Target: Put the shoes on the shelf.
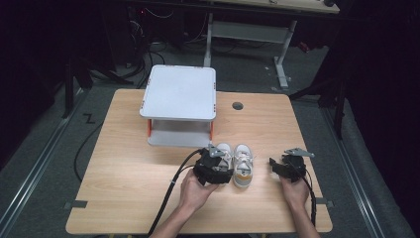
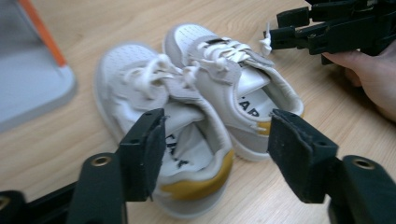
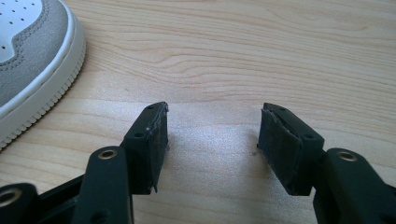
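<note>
Pair of small white-grey sneakers with yellow heels (image 1: 235,163) near tabletop's near edge, still ungrasped. Left gripper (image 2: 217,154) open above their heels. Right gripper (image 3: 212,140) open, empty. Pickup remains.

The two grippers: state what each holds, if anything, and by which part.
Nothing is held. The left gripper hangs open over the heels of the shoes; the right gripper is open above bare table.

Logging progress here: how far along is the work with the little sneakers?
Done: the two sneakers stand paired on the table before the grey shelf. In hand: the left tongs straddle the heels, not gripping. Left: closing on them; the right tongs are open, empty.
</note>
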Motion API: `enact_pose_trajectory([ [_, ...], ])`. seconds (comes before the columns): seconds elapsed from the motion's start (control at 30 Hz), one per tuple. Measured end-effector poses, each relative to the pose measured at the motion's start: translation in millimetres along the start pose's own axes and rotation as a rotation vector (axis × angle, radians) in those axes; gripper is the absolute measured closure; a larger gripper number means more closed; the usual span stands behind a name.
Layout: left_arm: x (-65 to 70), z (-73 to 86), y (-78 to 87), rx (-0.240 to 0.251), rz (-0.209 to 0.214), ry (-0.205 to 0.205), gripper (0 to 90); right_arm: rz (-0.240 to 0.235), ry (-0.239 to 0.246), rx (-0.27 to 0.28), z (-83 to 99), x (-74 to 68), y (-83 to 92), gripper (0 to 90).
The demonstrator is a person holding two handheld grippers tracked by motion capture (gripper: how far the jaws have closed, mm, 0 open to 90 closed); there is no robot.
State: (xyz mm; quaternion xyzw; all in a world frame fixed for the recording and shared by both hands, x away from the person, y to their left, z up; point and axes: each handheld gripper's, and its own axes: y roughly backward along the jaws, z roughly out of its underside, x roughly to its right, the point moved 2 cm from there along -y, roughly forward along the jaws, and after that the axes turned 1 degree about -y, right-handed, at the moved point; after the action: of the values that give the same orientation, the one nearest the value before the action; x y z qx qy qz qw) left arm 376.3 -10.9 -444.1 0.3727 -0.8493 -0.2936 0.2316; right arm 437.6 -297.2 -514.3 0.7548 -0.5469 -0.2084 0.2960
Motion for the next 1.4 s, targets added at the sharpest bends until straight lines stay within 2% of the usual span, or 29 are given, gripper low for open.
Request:
enact_pose_trajectory([
  [0.07,3.4,-0.2,-7.8,-0.006,-0.035,-0.007,39.2,-0.001,0.000,0.000,0.0,-0.1,0.0,42.1],
  [0.23,5.3,0.1,-20.1,-0.030,-0.069,0.017,39.4,-0.004,0.002,-0.001,-0.1,-0.3,-0.1,42.0],
  [0.47,9.0,-3.9,-30.5,-0.030,-0.077,0.062,39.9,-0.006,0.002,0.000,-0.1,-0.5,-0.2,42.0],
  [0.53,7.9,-5.2,-30.8,-0.033,-0.066,0.083,40.4,-0.006,0.002,-0.001,-0.2,-0.5,-0.1,42.0],
  [0.67,8.0,-5.9,-31.8,-0.024,-0.072,0.099,43.6,-0.008,0.003,-0.001,-0.3,-0.6,-0.2,42.0],
  [0.73,8.7,-6.7,-32.8,-0.028,-0.060,0.117,42.2,-0.008,0.003,-0.001,-0.3,-0.6,-0.3,42.0],
  [0.9,9.6,-8.9,-38.8,-0.045,-0.064,0.123,41.6,-0.008,0.004,-0.001,-0.4,-0.6,-0.3,42.0],
  [1.07,12.8,-8.6,-48.2,-0.050,-0.110,0.085,45.2,-0.008,0.006,0.000,-0.4,-0.6,-0.4,42.0],
  [1.17,18.0,-8.5,-53.6,-0.036,-0.175,0.009,45.5,-0.008,0.006,0.000,-0.4,-0.6,-0.4,42.0],
  [1.2,18.4,-8.5,-55.6,-0.034,-0.185,-0.001,45.3,-0.007,0.006,0.000,-0.4,-0.6,-0.5,41.9],
  [1.3,18.4,-7.8,-59.5,-0.027,-0.188,-0.012,47.8,-0.007,0.005,0.000,-0.5,-0.7,-0.5,41.9],
  [1.4,18.7,-7.9,-60.2,-0.032,-0.183,-0.040,55.2,-0.007,0.005,0.000,-0.4,-0.7,-0.5,41.9],
])
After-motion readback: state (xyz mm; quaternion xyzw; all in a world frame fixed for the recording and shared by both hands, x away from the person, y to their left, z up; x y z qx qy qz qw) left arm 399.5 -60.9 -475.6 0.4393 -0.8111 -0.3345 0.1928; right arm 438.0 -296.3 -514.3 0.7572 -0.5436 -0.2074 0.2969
